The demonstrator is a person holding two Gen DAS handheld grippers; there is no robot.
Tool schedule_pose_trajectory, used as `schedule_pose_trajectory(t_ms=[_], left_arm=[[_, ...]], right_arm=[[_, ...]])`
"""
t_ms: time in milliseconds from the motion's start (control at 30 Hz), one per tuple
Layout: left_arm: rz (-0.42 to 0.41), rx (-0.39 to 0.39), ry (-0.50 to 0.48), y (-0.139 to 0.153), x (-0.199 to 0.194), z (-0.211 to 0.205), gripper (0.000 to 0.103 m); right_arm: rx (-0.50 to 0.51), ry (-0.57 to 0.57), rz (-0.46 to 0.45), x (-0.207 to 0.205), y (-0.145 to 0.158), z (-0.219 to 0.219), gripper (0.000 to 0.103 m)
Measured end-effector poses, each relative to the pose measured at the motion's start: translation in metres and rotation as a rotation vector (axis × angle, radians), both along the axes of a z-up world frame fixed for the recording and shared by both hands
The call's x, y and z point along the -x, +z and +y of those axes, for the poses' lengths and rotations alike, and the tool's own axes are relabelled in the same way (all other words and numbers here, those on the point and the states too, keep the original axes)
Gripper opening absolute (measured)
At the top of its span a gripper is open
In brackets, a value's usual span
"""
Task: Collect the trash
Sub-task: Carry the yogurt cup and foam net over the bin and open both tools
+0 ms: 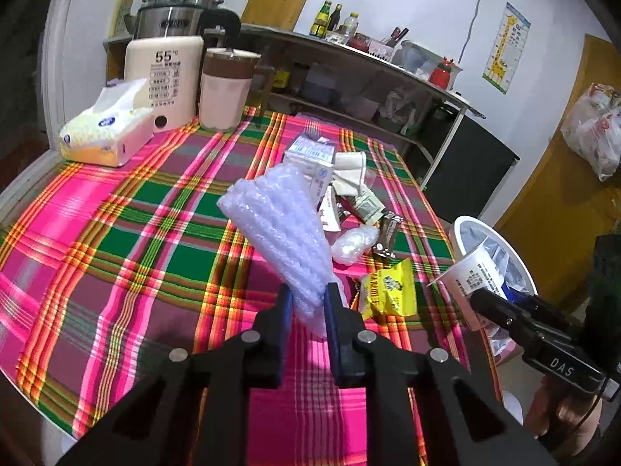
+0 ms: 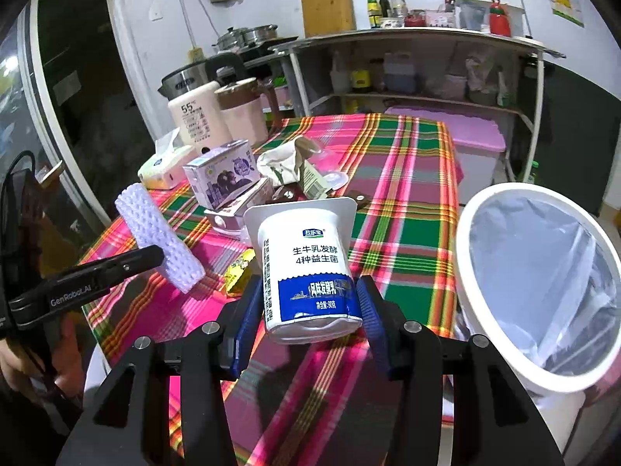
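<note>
My left gripper [image 1: 306,295] is shut on the lower end of a white foam net sleeve [image 1: 279,225], which it holds tilted up above the plaid tablecloth [image 1: 136,233]. In the right wrist view the same sleeve [image 2: 159,233] hangs at the left, pinched by the left gripper [image 2: 161,258]. My right gripper [image 2: 308,295] is shut on a white and blue yogurt cup [image 2: 306,256], gripped by its sides near the base. The cup [image 1: 471,275] hangs just beside the white bin [image 2: 465,233] with its clear liner. Other trash lies on the cloth: a milk carton [image 1: 310,159], a yellow packet [image 1: 388,291] and a clear plastic wad [image 1: 353,242].
A tissue box [image 1: 104,132], a cream kettle [image 1: 167,77] and a pink lidded cup [image 1: 225,89] stand at the table's far end. A metal shelf [image 2: 388,42] with bottles lines the wall. The bin [image 1: 462,225] stands off the table's right edge, and a purple-lidded box [image 2: 465,136] sits behind.
</note>
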State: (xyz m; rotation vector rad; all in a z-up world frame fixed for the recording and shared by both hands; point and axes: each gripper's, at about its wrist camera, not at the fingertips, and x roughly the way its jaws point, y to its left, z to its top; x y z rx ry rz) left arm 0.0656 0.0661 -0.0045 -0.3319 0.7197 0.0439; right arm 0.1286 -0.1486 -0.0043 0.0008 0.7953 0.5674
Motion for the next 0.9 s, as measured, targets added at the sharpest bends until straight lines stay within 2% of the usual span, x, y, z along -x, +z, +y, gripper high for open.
schedule_pose_trajectory(t_ms=[300, 900], left_arm=[[-0.039, -0.017, -0.111, 0.016, -0.008, -0.027, 0.017], [-0.045, -0.019, -0.423, 0.026, -0.081, -0.137, 0.017]], right_arm=[[-0.022, -0.063, -0.017, 0.009, 0.008, -0.023, 0.05], [-0.001, -0.333, -0.031, -0.008, 0.009, -0.124, 0.05]])
